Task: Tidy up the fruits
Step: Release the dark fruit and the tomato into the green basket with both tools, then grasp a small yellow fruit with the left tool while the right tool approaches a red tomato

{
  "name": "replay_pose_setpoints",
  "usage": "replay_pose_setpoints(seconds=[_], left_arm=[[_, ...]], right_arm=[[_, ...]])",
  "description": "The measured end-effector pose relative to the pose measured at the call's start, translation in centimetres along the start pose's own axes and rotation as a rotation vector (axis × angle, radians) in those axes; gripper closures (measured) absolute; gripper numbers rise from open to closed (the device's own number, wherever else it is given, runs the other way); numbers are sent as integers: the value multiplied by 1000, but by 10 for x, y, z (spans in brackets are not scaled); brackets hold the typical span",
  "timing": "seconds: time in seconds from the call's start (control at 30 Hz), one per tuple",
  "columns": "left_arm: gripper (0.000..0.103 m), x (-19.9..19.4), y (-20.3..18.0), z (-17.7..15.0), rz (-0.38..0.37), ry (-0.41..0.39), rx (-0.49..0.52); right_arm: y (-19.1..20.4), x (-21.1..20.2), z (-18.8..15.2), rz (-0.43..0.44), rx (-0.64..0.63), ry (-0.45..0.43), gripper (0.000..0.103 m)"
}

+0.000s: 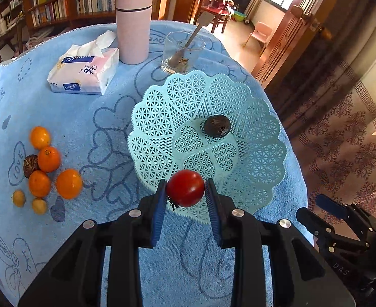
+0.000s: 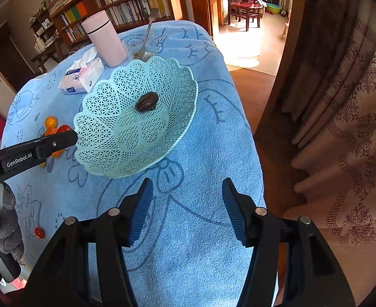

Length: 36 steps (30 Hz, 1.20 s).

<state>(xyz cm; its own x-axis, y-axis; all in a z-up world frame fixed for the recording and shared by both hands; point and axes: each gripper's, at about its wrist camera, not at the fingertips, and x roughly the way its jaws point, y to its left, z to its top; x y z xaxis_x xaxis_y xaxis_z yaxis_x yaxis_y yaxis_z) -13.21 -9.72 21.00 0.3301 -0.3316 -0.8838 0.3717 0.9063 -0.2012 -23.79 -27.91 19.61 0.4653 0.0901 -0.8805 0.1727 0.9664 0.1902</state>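
A red tomato [image 1: 185, 188] sits between the blue pads of my left gripper [image 1: 185, 183], over the near rim of the pale green lattice basket [image 1: 213, 81]. It touches the left pad, and a thin gap shows at the right pad. A dark wrinkled fruit [image 1: 217, 126] lies in the basket. Several oranges [image 1: 48, 158], a brown fruit [image 1: 30, 165] and two small yellow fruits [image 1: 19, 197] lie on the cloth to the left. My right gripper [image 2: 186, 183] hangs open and empty over the blue cloth, in front of the basket [image 2: 106, 97].
A pink flask [image 1: 134, 23], a tissue pack [image 1: 85, 74] and a glass with a spoon [image 1: 181, 53] stand behind the basket. A small red tomato [image 2: 39, 232] lies near the table's front left. The blue cloth [image 2: 200, 230] drops off the table edge at the right, beside a curtain.
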Motion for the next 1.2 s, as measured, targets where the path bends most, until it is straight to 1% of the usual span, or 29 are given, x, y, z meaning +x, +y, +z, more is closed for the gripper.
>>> replay_pose_setpoints(seconds=[0.03, 0.07, 0.1, 0.2, 0.33, 0.57, 0.7, 0.9, 1.1, 1.17, 1.2], left_arm=[[41, 0, -2, 2, -9, -3, -5], [33, -2, -6, 2, -9, -20, -8], [31, -3, -9, 2, -5, -36, -8], [31, -7, -3, -5, 11, -26, -19], [31, -17, 24, -18, 56, -12, -75], [31, -42, 89, -48, 158, 0, -197], [31, -54, 124, -64, 196, 9, -251], [31, -65, 168, -78, 233, 20, -310], [32, -72, 201, -82, 256, 29, -334], [33, -71, 209, -82, 260, 34, -333], [37, -70, 214, -81, 263, 38, -333]], right_arm=[[-3, -1, -1, -3, 4, 0, 45], [-5, -1, -1, -4, 9, 0, 45], [-7, -1, -2, -5, 15, 1, 45], [-6, 1, -2, 4, 27, 6, 45], [9, 5, 0, 34, 6, 8, 45], [60, 18, 1, 102, -73, 35, 45], [90, 26, -3, 129, -117, 59, 45], [124, 36, -12, 143, -150, 94, 45], [149, 41, -18, 139, -156, 115, 45], [156, 44, -20, 136, -153, 122, 45], [159, 45, -21, 135, -152, 125, 45]])
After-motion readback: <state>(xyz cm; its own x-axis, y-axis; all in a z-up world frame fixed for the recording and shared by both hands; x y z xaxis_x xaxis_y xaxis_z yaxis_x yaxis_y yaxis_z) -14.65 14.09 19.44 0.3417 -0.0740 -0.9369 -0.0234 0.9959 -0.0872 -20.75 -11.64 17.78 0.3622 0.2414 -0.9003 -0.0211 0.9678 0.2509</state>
